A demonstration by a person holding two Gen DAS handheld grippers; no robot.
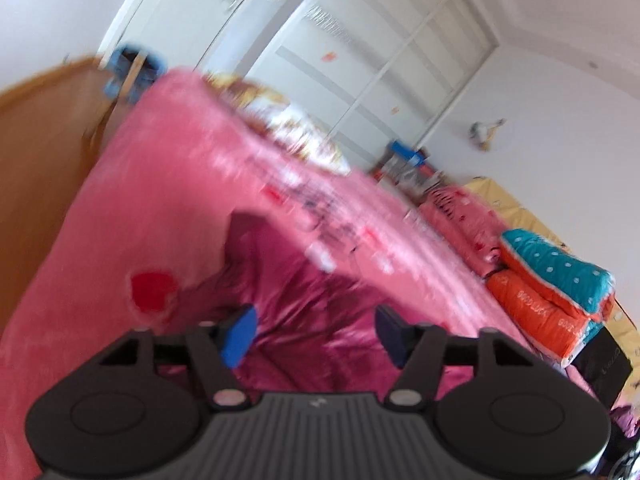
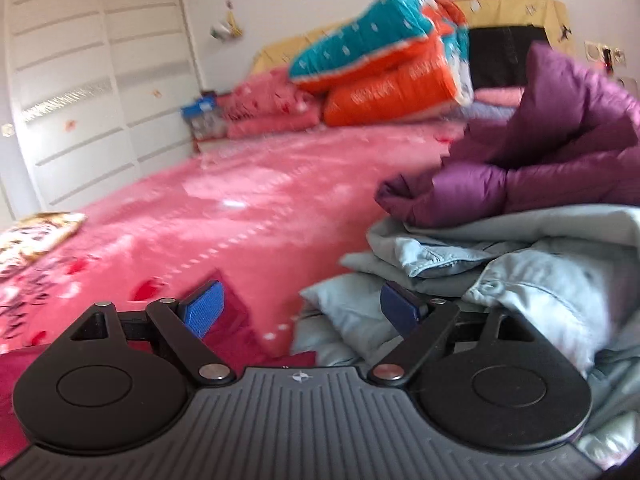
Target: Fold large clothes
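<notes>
- Left gripper (image 1: 316, 334): its blue pads are spread with nothing between them, poised over the dark red garment (image 1: 304, 320) lying rumpled on the pink blanket (image 1: 120, 200).
- Judging by this, the step is to take a fresh hold; pick a clear edge or corner of the red cloth, not a loose wrinkle.
- Right gripper (image 2: 302, 312): also spread and empty, over the blanket between the red cloth and a pale blue garment (image 2: 500, 268).
- Far right, a purple jacket (image 2: 540, 160) sits on that pile; keep the fold clear of it.
</notes>
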